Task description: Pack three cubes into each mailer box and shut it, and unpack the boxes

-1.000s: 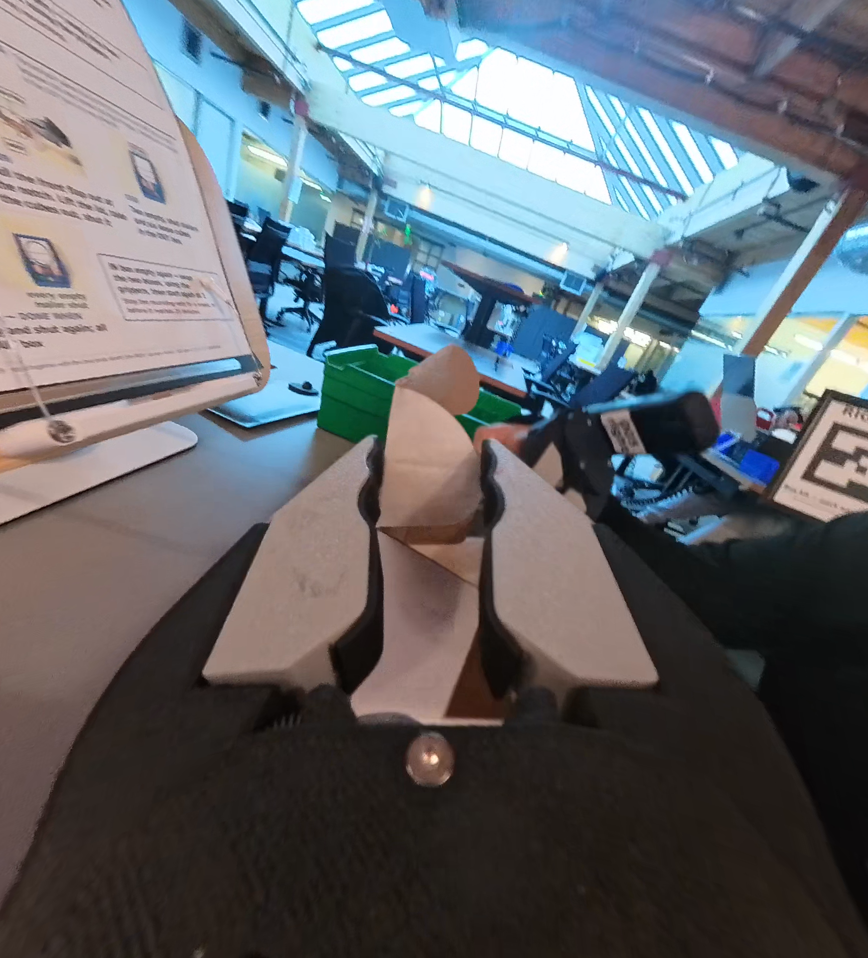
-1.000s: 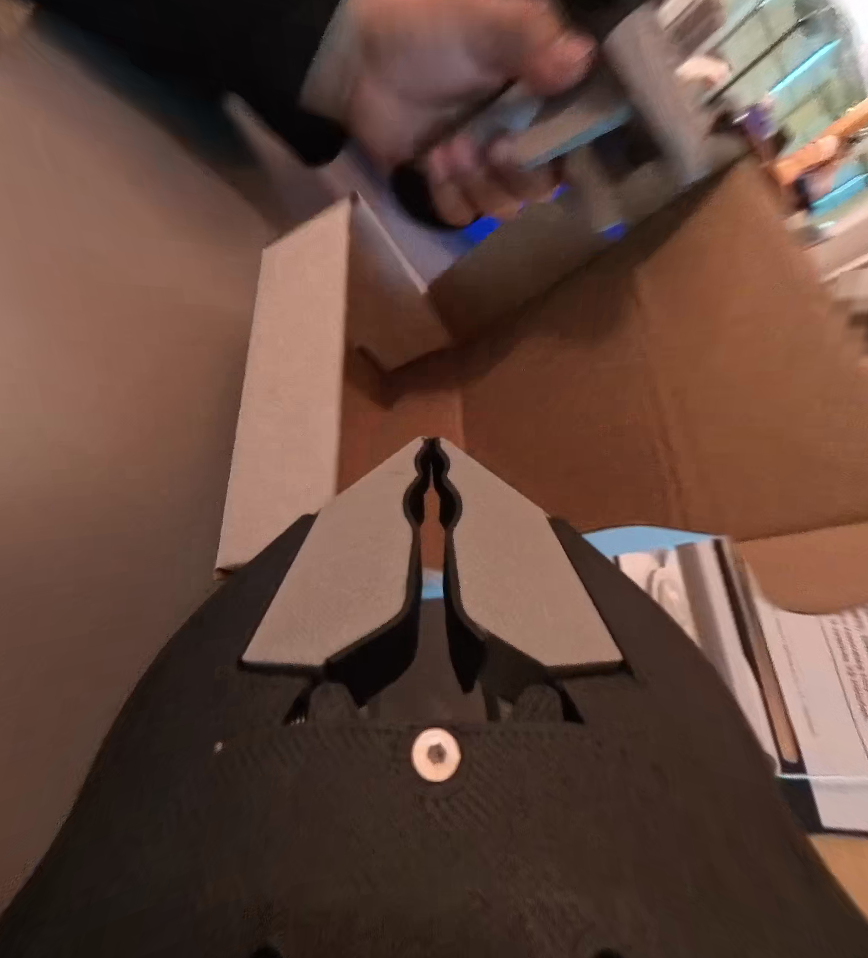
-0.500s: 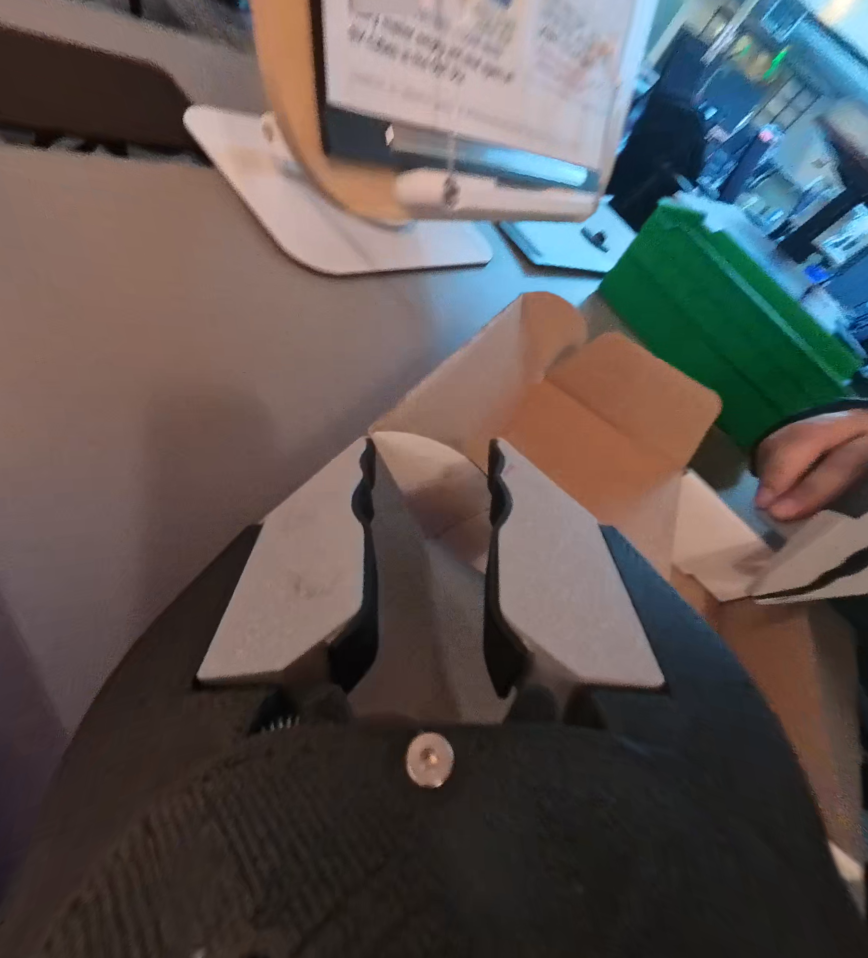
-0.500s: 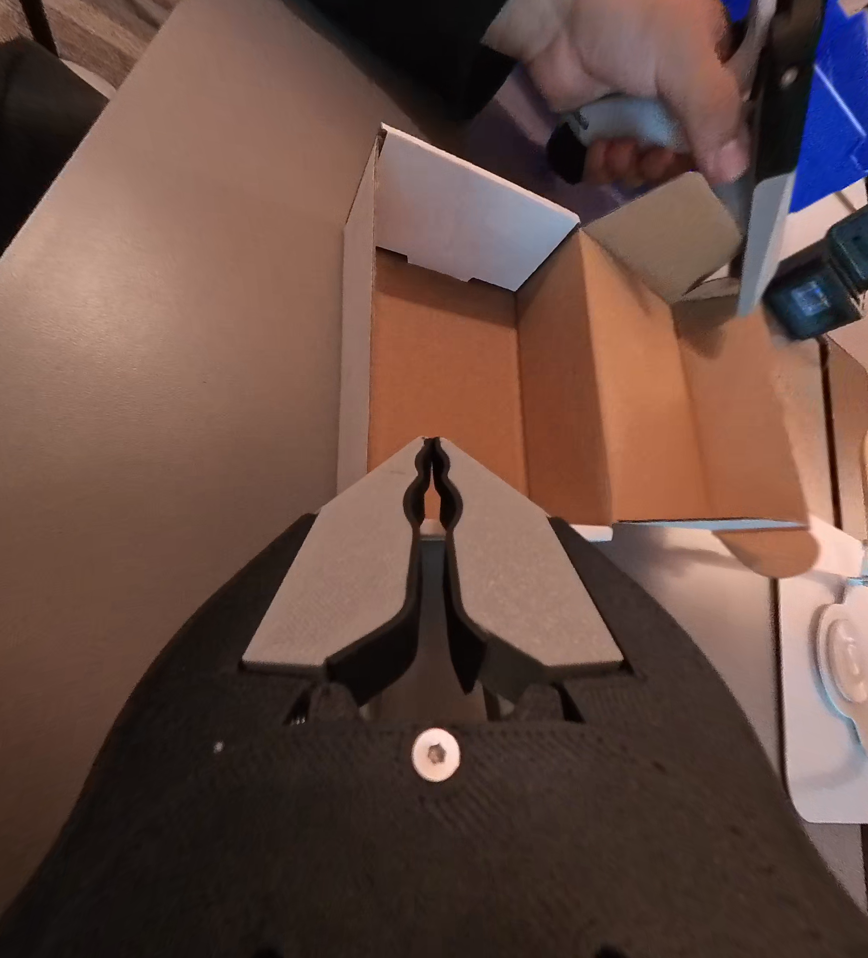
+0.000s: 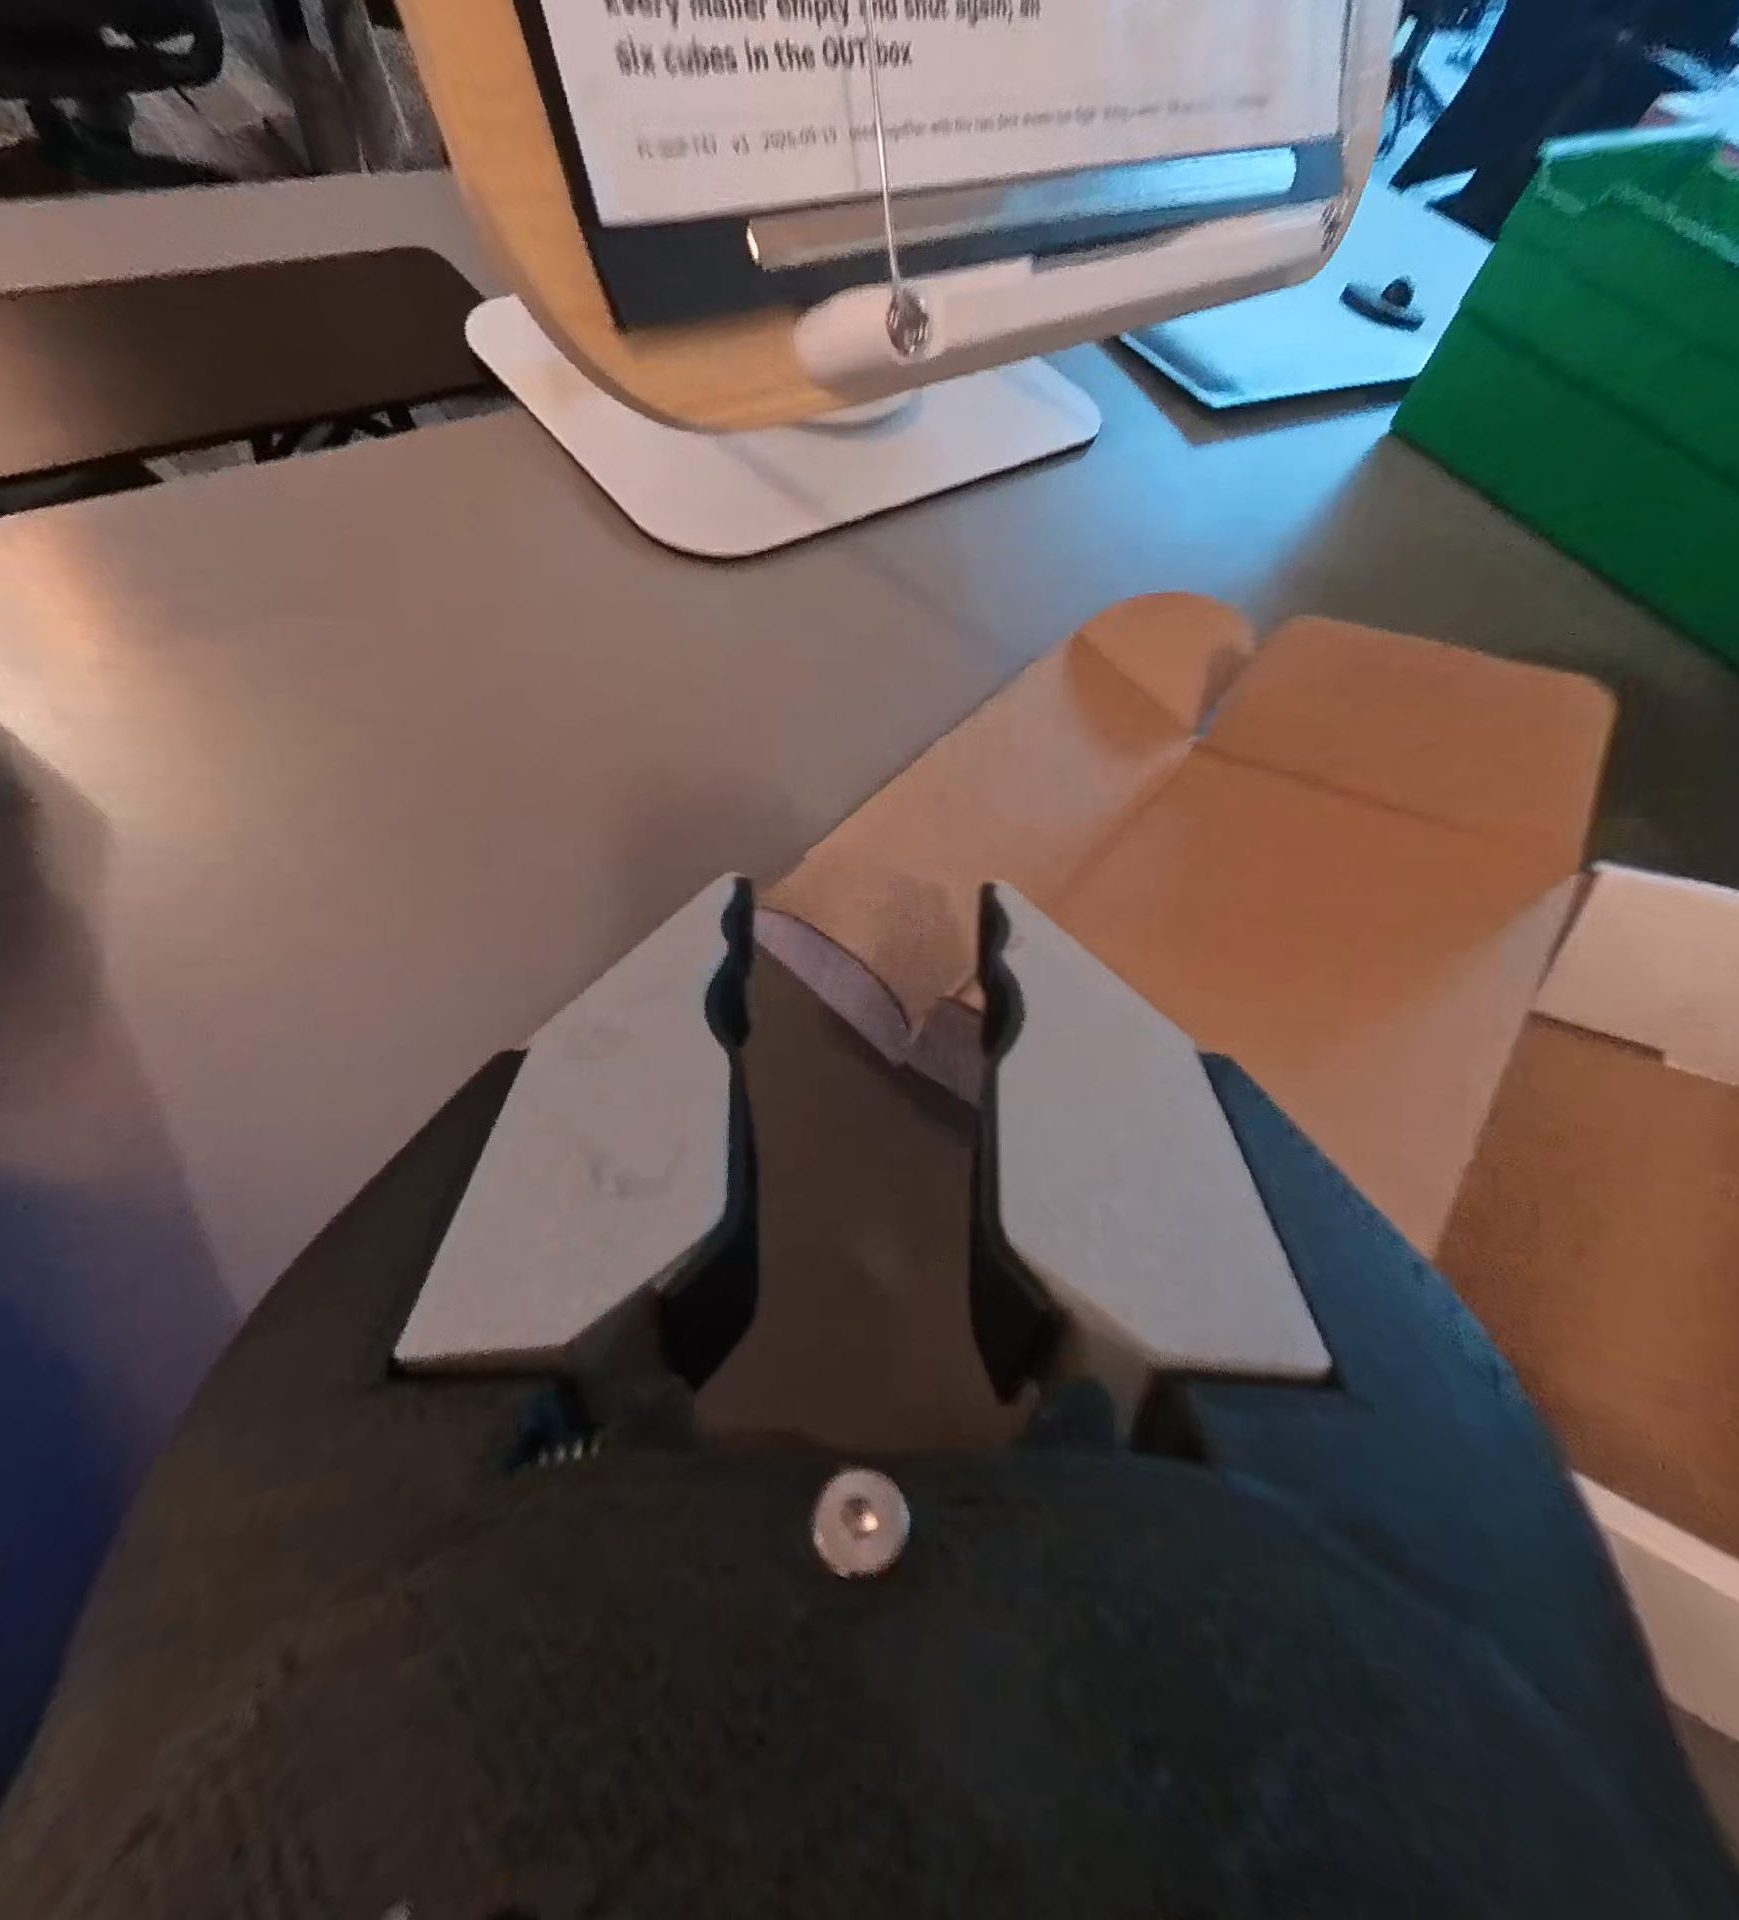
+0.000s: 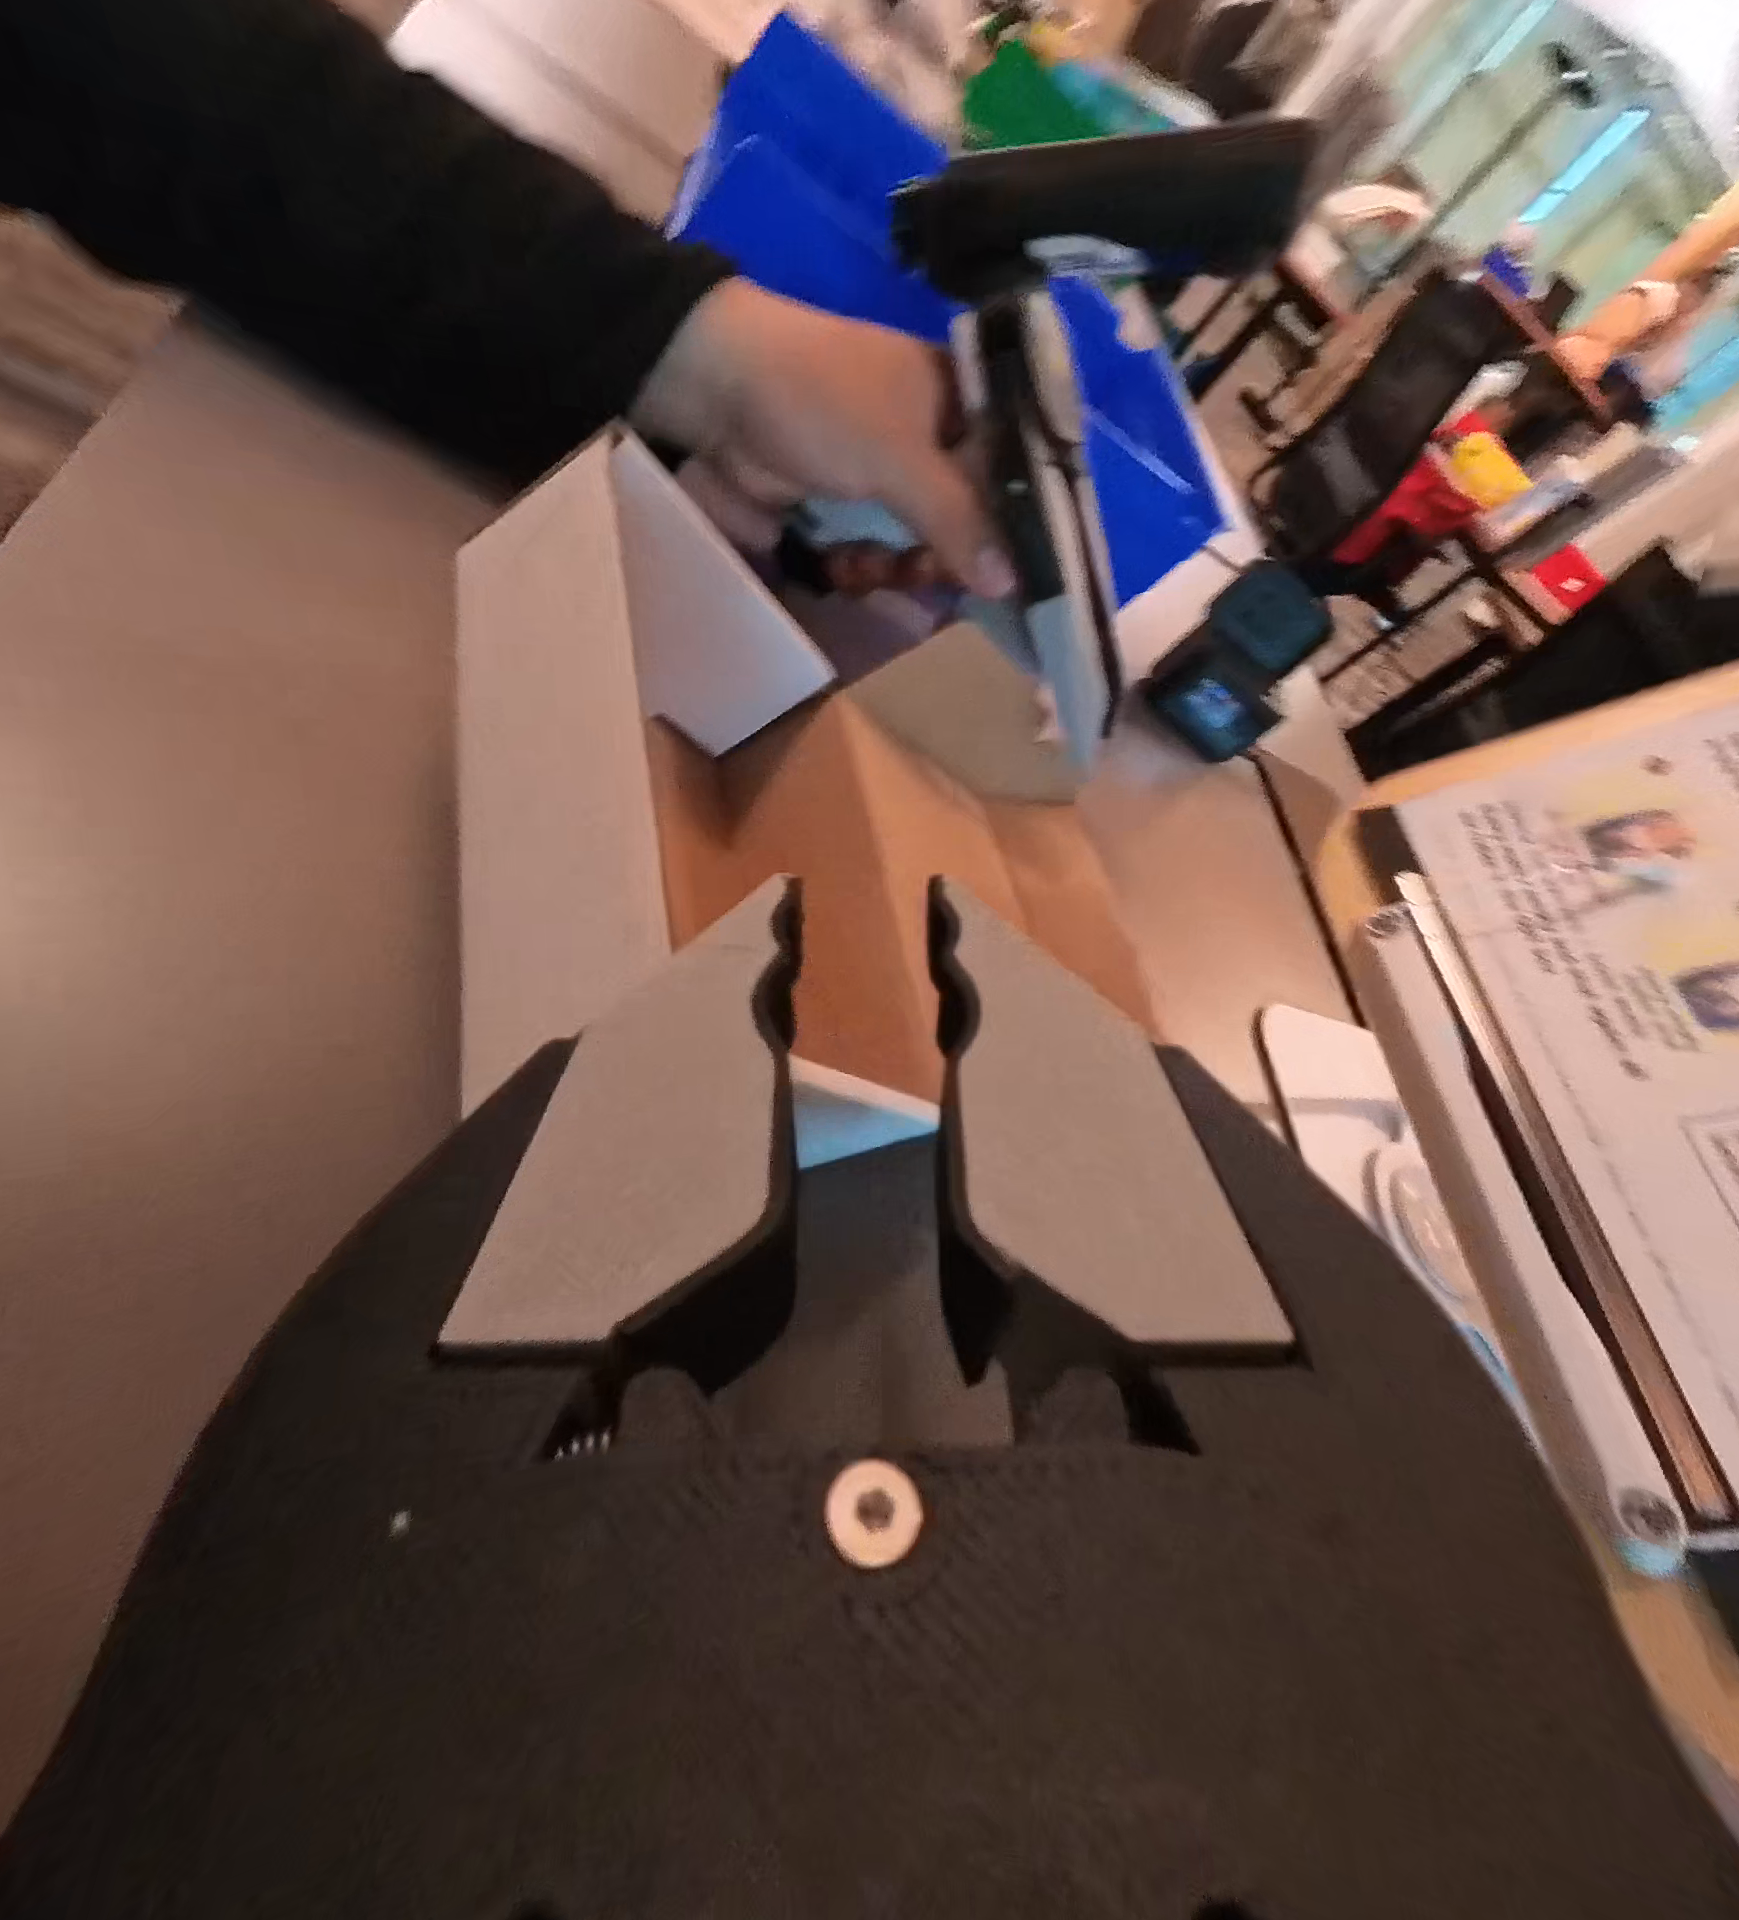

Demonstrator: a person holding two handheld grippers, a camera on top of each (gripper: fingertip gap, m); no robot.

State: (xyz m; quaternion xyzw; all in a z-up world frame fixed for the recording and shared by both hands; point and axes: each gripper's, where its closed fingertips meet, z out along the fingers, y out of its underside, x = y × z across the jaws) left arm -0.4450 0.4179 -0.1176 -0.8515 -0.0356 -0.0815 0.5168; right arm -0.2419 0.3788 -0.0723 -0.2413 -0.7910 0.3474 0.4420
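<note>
The mailer box [image 5: 1332, 831] is matt cardboard, raw brown inside and smooth white on its outer walls [image 6: 553, 790]. The desk [image 5: 377, 748] has a smooth grey-brown top with a soft sheen. The left hand-held gripper [image 5: 860, 914] has matt grey fingers [image 5: 595, 1164] with a fine grain, black edges and a textured black plastic body with a shiny metal screw. The stand [image 5: 792, 457] has a smooth white base and a pale wood frame holding a paper sheet [image 6: 1675, 935]. The green bin [image 5: 1654, 395] looks like glossy plastic.

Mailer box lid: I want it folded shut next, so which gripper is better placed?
Probably left. The left gripper straddles the lid's corner flap, jaws open; the right gripper hovers at the mailer box's opposite end.
</note>
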